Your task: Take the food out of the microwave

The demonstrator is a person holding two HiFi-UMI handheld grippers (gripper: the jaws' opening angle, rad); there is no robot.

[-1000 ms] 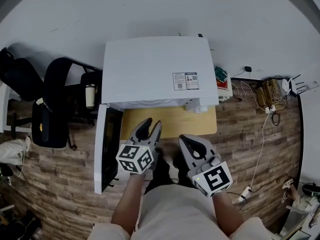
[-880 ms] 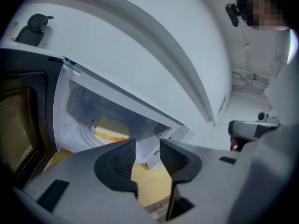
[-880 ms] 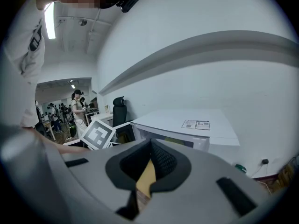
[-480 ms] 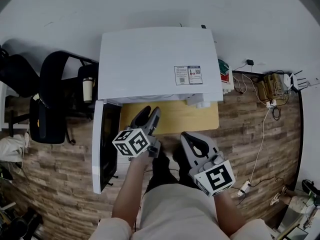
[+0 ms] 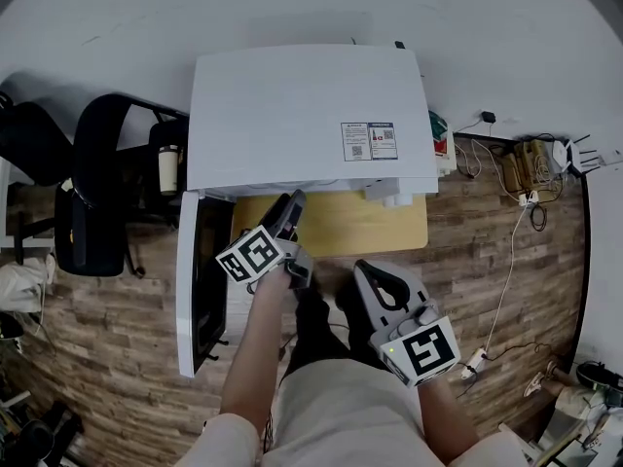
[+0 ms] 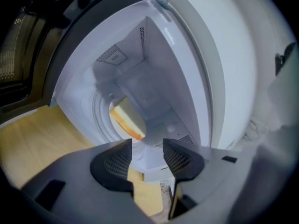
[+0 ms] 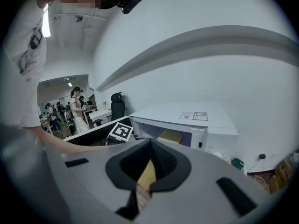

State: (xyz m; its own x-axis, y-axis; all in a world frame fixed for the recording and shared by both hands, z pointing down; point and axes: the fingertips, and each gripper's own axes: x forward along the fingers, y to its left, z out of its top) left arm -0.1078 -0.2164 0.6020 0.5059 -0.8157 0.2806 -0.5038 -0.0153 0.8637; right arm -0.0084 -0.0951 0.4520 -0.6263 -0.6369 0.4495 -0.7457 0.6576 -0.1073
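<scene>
Held right gripper back near the body, jaws together on nothing, clear of the work. Pointed left gripper into the open microwave, jaws opening with nothing between, lined up on the food on the turntable inside. Couldn't tell food's kind; from overhead, hidden beneath microwave's top.

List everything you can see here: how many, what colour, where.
Microwave: one, white, on the table, door open leftward.
Food: one, yellow with orange edge, inside the microwave.
Table: one, light wood, under the microwave.
Chairs: two, black, left of the microwave.
Cables: several, pale, on the floor at right.
Left gripper: one, grey, at the microwave's mouth, jaws opening, nothing between them.
Right gripper: one, grey, short of the table, jaws together, empty.
</scene>
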